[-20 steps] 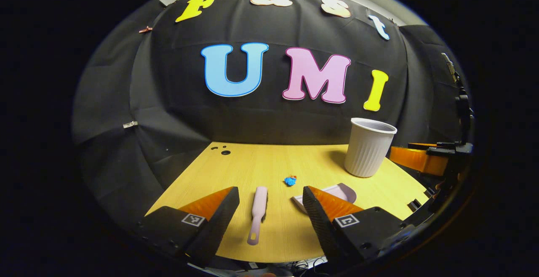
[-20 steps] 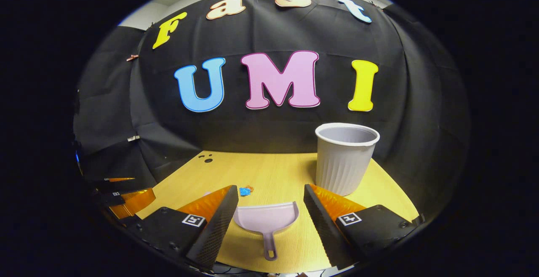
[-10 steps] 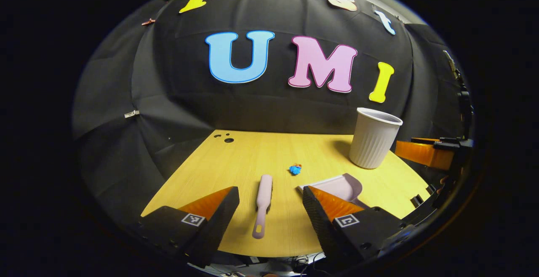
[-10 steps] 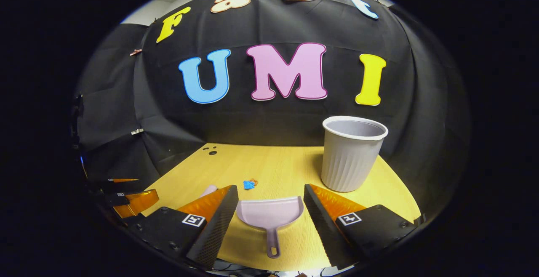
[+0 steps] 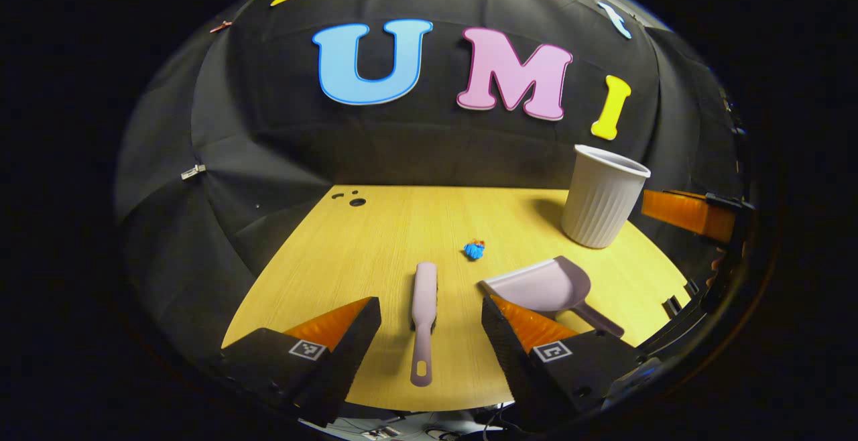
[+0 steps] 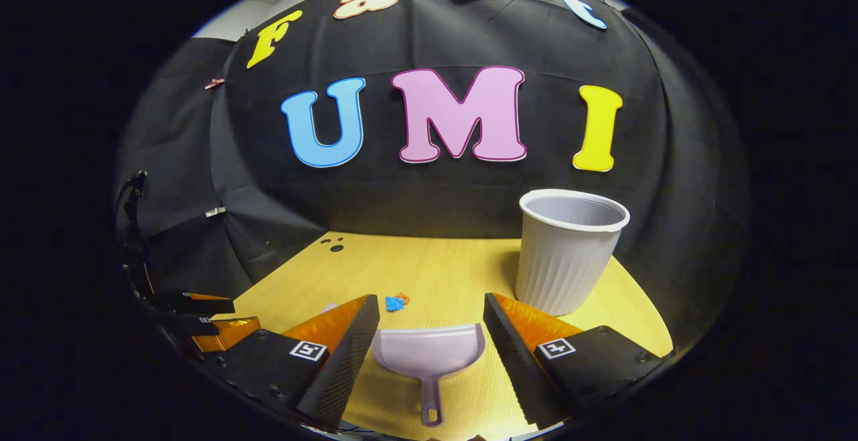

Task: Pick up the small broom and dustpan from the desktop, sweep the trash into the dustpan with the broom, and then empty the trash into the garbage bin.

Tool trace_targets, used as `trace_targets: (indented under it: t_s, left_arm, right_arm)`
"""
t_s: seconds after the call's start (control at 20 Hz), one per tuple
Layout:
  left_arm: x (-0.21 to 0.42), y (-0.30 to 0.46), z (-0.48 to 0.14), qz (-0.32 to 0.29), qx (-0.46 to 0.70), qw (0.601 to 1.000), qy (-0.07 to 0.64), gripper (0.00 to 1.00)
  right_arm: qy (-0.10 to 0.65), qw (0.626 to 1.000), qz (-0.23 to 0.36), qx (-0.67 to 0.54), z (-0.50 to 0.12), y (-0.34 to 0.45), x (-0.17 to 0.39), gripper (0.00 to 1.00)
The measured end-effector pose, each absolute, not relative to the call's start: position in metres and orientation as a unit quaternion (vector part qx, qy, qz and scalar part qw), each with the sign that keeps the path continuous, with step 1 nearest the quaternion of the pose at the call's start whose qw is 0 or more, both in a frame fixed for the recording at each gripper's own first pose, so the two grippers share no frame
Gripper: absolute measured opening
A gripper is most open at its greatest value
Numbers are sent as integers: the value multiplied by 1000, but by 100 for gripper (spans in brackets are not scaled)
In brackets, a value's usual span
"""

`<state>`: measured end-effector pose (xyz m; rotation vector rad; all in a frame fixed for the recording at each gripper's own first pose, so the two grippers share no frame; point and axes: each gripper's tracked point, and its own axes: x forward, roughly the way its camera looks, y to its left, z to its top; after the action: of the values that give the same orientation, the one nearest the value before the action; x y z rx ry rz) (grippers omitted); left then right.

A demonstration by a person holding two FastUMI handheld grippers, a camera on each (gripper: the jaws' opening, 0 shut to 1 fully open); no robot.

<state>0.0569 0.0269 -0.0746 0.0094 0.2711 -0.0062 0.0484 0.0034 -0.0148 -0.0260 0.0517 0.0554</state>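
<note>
In the left gripper view, the left gripper [image 5: 429, 313] hangs over the near edge of the wooden desk [image 5: 375, 240] with its jaws spread wide and nothing between them touched. The small broom [image 5: 423, 307] lies flat on the desk in the gap between the jaws, its handle pointing toward the camera and its brush end away. Just beyond the brush end, a bit to the right, sits a small blue scrap of trash [image 5: 474, 250]. To the right of the broom lies the dustpan [image 5: 546, 287], its handle angled off toward the lower right. Farther back on the right stands the upright ribbed garbage bin [image 5: 603, 200]. At the far right edge, part of the right gripper [image 5: 690, 213] shows.

In the right gripper view, the right gripper [image 6: 429, 334] also has its jaws spread, and the dustpan [image 6: 429, 354] lies flat on the desk [image 6: 442, 273] between them, handle toward the camera, not touched by either finger. The trash [image 6: 395, 303] lies just beyond the pan's far edge on the left. The garbage bin [image 6: 570, 253] stands to the right, behind the right finger. The left gripper [image 6: 201, 313] shows at the lower left.
</note>
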Motion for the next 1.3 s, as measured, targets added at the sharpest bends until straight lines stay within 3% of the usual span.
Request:
trace_targets:
  t_s: [0.85,1.3]
  left_arm:
    - [150,38,-203,-17,44,923,382,96]
    - [170,37,-227,-10,25,905,424,86]
  right_arm:
    - [116,993,9,-1,-80,-36,88,98]
    - [162,987,20,10,-105,-29,97,99]
